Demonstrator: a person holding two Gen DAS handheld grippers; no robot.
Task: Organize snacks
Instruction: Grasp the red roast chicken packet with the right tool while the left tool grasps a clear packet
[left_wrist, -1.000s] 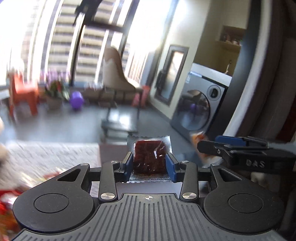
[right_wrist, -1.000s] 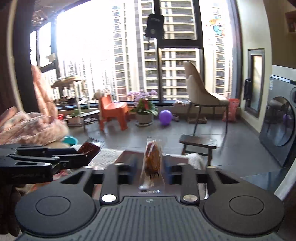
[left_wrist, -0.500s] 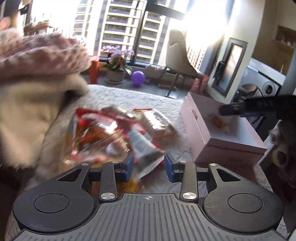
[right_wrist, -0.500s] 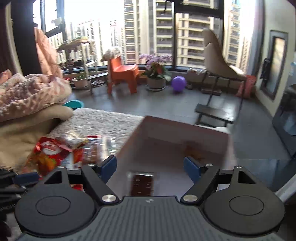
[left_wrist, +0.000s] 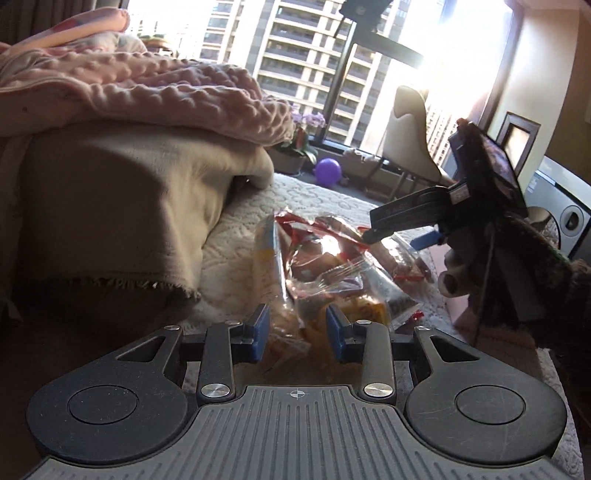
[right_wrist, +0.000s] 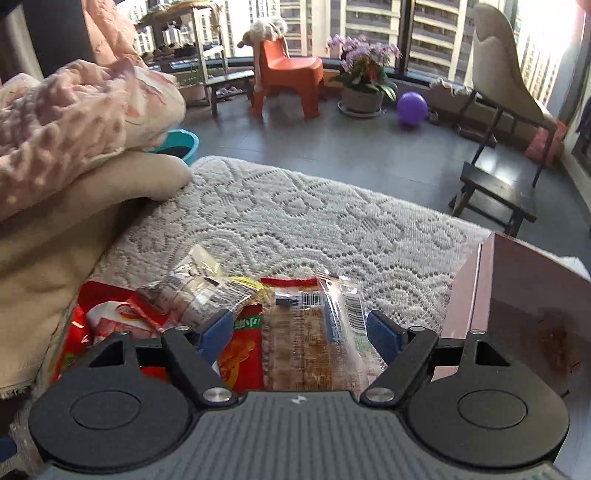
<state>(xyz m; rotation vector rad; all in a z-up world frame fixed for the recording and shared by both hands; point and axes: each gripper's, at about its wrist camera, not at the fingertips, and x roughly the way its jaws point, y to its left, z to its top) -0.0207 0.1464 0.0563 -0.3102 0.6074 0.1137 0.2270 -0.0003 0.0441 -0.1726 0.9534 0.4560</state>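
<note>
A pile of wrapped snacks (left_wrist: 332, 266) lies on a white lace cloth (right_wrist: 295, 218). My left gripper (left_wrist: 297, 328) is open and low over the near end of the pile, a clear packet (left_wrist: 284, 321) between its blue pads. My right gripper (right_wrist: 301, 325) is open wide above a clear brown-cracker packet (right_wrist: 314, 343) and a red packet (right_wrist: 240, 350). It also shows in the left wrist view (left_wrist: 402, 225), over the far side of the pile. A pink box (right_wrist: 517, 302) stands to the right of the snacks.
A pink bumpy blanket (left_wrist: 140, 92) over beige bedding (left_wrist: 110, 206) rises at the left of the pile. Beyond the cloth lie a tiled floor, an orange chair (right_wrist: 284, 77), a flower pot (right_wrist: 362, 92), a purple ball (right_wrist: 412, 107) and a dark stool (right_wrist: 495, 195).
Both grippers let go of the snacks they held over the box, opened, and swung left and down to the snack pile on the cloth.
</note>
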